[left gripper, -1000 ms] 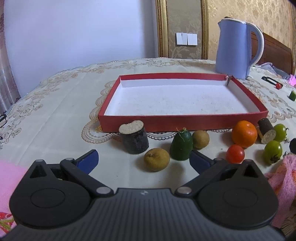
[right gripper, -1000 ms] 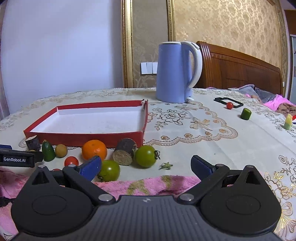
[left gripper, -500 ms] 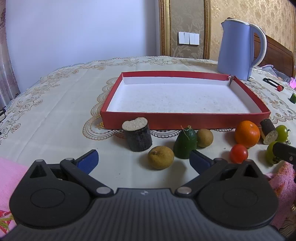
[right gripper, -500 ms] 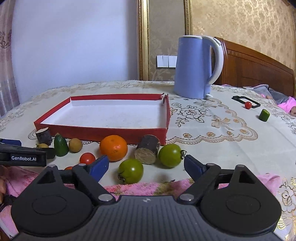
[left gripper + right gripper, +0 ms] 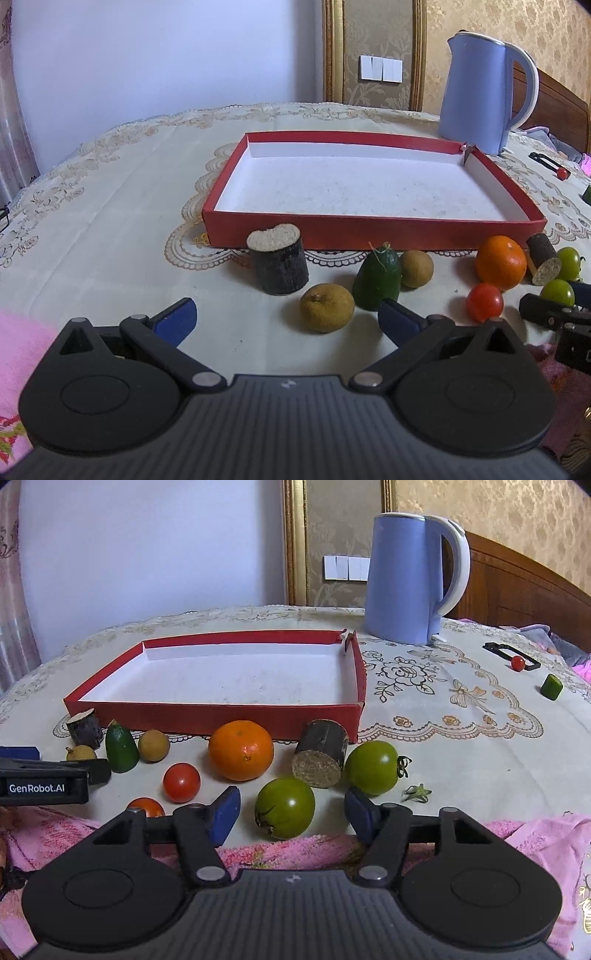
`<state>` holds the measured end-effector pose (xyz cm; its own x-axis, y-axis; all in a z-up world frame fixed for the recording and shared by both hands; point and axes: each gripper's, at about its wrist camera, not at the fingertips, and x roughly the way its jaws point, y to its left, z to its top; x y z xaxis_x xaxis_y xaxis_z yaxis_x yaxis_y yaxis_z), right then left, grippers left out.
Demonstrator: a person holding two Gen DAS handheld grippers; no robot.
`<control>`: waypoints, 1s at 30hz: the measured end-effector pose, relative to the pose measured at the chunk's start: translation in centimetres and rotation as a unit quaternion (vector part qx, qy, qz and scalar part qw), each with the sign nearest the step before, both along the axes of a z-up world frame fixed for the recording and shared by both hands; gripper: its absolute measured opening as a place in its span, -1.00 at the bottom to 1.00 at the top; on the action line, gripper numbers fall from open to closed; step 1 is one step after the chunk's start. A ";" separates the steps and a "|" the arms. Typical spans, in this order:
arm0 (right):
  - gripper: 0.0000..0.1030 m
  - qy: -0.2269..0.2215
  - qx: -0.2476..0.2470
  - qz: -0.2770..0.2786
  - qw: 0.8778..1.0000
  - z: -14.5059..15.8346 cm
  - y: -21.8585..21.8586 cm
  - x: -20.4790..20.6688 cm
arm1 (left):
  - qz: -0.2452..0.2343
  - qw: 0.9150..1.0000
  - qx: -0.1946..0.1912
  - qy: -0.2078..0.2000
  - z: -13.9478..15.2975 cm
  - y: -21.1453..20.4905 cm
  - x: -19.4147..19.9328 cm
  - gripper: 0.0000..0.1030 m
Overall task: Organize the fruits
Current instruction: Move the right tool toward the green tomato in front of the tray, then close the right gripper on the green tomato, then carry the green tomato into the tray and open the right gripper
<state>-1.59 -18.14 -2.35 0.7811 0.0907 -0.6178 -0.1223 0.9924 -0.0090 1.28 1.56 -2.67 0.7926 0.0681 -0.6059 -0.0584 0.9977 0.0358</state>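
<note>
At the tabletop's near edge, right gripper closing around 1 of 2 green tomatoes, pads not touching; third red tomato half-hidden. Left gripper spread, empty.

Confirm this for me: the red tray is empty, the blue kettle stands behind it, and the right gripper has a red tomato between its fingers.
One detail is wrong. In the right wrist view, the fruit between the closing fingers of the right gripper is a green tomato, not a red one; the pads do not yet press on it. The rest holds: the red tray is empty and the blue kettle stands behind it.
</note>
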 end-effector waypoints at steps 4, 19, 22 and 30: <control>-0.24 -0.006 -0.013 0.001 1.000 -0.1 0.2 0.0 | -0.001 1.000 -0.005 0.005 -0.1 0.2 0.2 1.00; -0.37 -0.077 -0.017 0.005 0.997 3.2 -0.5 0.5 | 0.000 1.000 -0.021 0.005 -0.4 1.4 0.7 1.00; -0.37 -0.082 -0.022 0.003 0.996 3.9 -0.3 4.1 | -0.002 1.000 -0.025 0.002 -0.5 1.5 0.6 1.00; -0.37 0.018 -0.022 0.006 1.000 1.6 0.8 13.5 | -0.002 1.000 -0.021 0.004 -0.5 1.4 0.6 1.00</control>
<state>11.95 -17.37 -0.75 0.7575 0.0720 -0.6488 -0.1356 0.9896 -0.0485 1.88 2.97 -3.17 0.7879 0.0386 -0.6145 -0.0539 0.9985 -0.0065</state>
